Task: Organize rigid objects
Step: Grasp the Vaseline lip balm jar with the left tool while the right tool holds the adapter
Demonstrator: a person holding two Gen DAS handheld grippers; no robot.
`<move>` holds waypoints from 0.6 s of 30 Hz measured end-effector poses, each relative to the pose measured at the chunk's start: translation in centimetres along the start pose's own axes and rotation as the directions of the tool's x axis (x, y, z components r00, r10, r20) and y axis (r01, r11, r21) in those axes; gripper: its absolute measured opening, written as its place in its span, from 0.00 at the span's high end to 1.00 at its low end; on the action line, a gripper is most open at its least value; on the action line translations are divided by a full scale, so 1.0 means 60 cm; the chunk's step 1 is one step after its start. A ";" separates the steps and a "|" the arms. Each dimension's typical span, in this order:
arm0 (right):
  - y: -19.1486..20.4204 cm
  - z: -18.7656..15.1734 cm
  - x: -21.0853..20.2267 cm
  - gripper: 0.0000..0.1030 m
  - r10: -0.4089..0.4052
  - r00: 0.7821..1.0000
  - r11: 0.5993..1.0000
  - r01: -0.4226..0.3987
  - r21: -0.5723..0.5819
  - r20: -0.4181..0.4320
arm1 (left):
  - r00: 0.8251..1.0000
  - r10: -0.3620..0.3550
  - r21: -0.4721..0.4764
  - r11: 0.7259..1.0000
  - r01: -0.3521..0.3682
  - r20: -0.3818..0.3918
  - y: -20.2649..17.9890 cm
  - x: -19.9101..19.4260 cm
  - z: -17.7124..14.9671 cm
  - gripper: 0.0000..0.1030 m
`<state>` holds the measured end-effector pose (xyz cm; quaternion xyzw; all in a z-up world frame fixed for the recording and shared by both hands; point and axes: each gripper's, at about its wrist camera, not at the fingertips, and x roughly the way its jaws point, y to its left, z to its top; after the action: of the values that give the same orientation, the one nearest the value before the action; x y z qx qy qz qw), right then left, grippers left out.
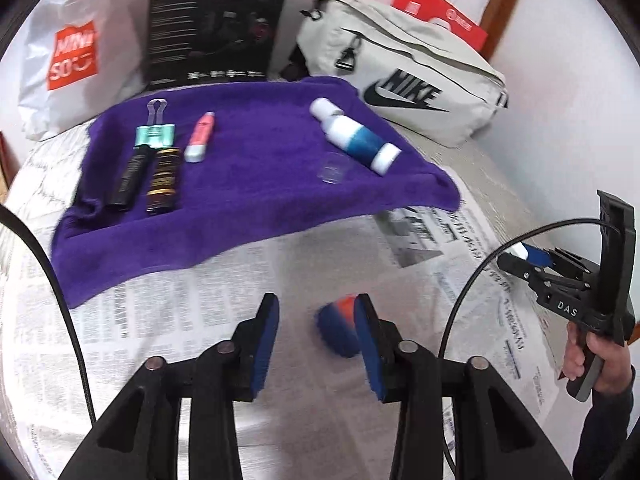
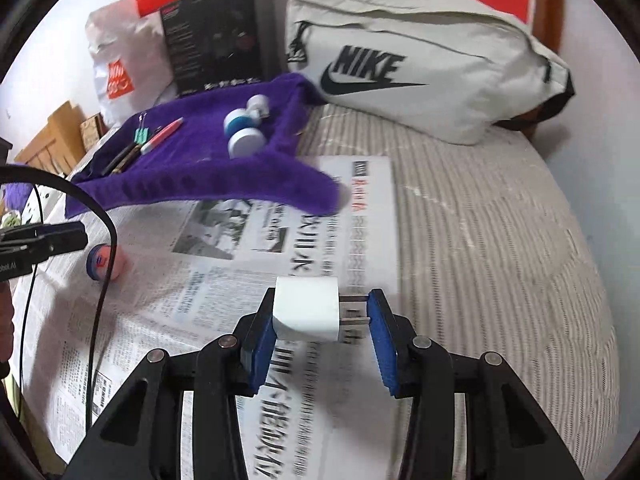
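Note:
A purple towel lies on newspaper and carries a black tube, a brown-and-gold tube, a teal clip, a pink-and-white stick, a clear cap and a white-and-blue bottle. My left gripper is open over the newspaper, with a small blue-and-orange container against its right finger. My right gripper holds a white plug adapter between its blue pads, the prongs pointing at the right pad. The towel and the container also show in the right wrist view.
A grey Nike bag lies behind the towel on the right. A white Miniso bag and a black box stand against the back wall. Newspaper covers the striped bed surface. A black cable hangs from the right gripper.

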<state>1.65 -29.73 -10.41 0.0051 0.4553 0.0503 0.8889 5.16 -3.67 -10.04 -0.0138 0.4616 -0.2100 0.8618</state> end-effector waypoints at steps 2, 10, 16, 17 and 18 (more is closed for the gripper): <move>-0.009 -0.001 -0.003 0.58 0.001 1.000 1.000 -0.001 0.013 0.004 | 1.000 -0.003 0.015 1.000 0.003 -0.014 -0.013 0.008 0.001 0.61; -0.007 -0.015 0.003 0.58 0.051 0.999 0.999 -0.051 0.021 0.001 | 0.991 0.092 0.087 0.993 -0.084 -0.093 -0.049 0.059 0.000 0.60; 0.006 -0.020 0.004 0.58 0.081 0.997 0.997 -0.081 0.009 0.005 | 0.981 0.168 0.109 0.982 -0.157 -0.101 -0.027 0.044 -0.009 0.60; 0.007 -0.020 0.004 0.58 0.085 0.996 0.996 -0.085 0.009 0.006 | 0.980 0.172 0.103 0.982 -0.161 -0.102 -0.022 0.041 -0.010 0.60; 0.009 -0.020 0.004 0.58 0.088 0.996 0.996 -0.088 0.009 0.007 | 0.979 0.176 0.100 0.981 -0.166 -0.103 -0.019 0.039 -0.012 0.60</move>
<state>0.77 -29.22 -11.29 0.0293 0.4519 0.0874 0.8873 5.33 -5.43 -12.04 0.0769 0.4985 -0.1564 0.8492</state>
